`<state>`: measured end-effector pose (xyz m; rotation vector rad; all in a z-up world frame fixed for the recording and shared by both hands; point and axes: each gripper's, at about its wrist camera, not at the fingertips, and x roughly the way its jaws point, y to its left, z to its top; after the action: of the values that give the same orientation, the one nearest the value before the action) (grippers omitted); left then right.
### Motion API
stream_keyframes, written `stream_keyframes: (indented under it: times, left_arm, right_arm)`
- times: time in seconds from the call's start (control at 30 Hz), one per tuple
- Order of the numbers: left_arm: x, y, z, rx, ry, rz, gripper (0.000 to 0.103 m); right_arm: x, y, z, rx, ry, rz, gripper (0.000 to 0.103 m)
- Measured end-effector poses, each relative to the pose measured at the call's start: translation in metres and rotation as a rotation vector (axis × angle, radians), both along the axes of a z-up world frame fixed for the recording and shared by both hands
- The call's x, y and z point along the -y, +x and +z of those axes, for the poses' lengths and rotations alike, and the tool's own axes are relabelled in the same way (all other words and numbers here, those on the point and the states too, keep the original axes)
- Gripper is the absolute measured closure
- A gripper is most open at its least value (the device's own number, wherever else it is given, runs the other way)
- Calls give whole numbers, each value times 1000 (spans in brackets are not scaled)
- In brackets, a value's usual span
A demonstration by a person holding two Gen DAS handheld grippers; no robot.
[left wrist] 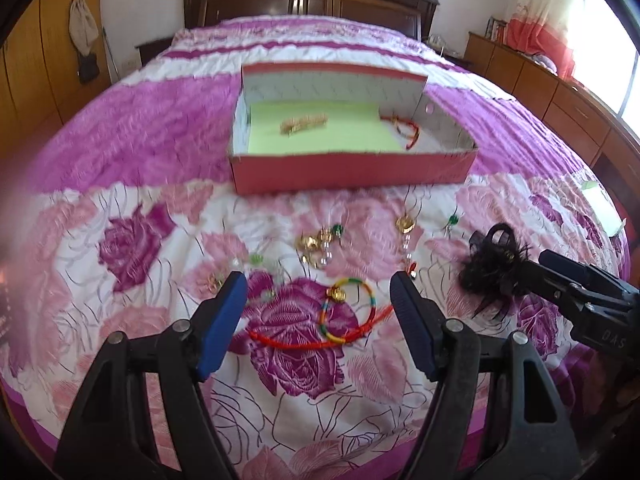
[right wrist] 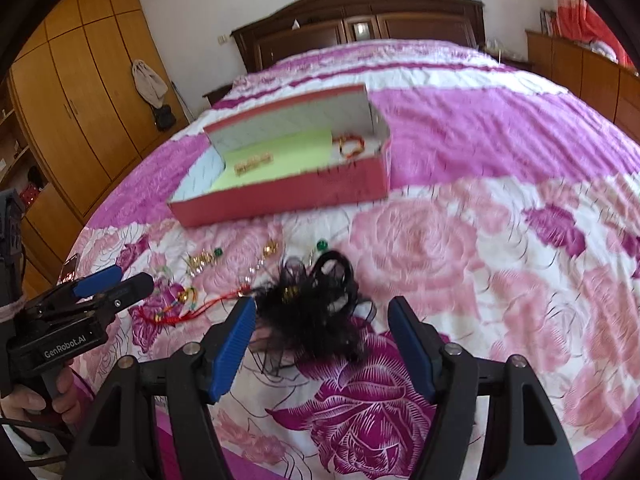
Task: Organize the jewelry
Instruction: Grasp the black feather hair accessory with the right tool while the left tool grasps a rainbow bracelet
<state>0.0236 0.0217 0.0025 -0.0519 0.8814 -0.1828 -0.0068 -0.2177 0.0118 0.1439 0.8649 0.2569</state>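
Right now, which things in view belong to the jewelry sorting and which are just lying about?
Job:
red box
rainbow bangle
gold earrings
black feather hairpiece
gold bracelet already boxed

Lying about:
beige bag on wardrobe
books on dresser

blur: gold piece (left wrist: pixel 304 124) in box (left wrist: pixel 352 168), form unclear | small: gold-and-green trinkets (left wrist: pixel 320 240) on bedspread (left wrist: pixel 120 140), type unclear | hidden: black feathered hairpiece (right wrist: pixel 316 304) covers bedspread beneath

Bedroom with a dark wood headboard (left wrist: pixel 308 0), orange-brown wardrobes (right wrist: pixel 76 92) on the left wall, low drawers (left wrist: pixel 560 96) under a bright curtained window (left wrist: pixel 600 32).
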Motion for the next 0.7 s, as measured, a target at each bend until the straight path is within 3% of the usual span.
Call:
stream_keyframes:
  times: [0.4,0.7]
  left_arm:
    - [1,11,-31,-136,-67,-18,38]
    - [8,14,-38,-150,-28,-40,54]
  right_arm:
    - [-7,16,-26,-125,34,25,32]
    - [-9,25,-34,-139,26,34,32]
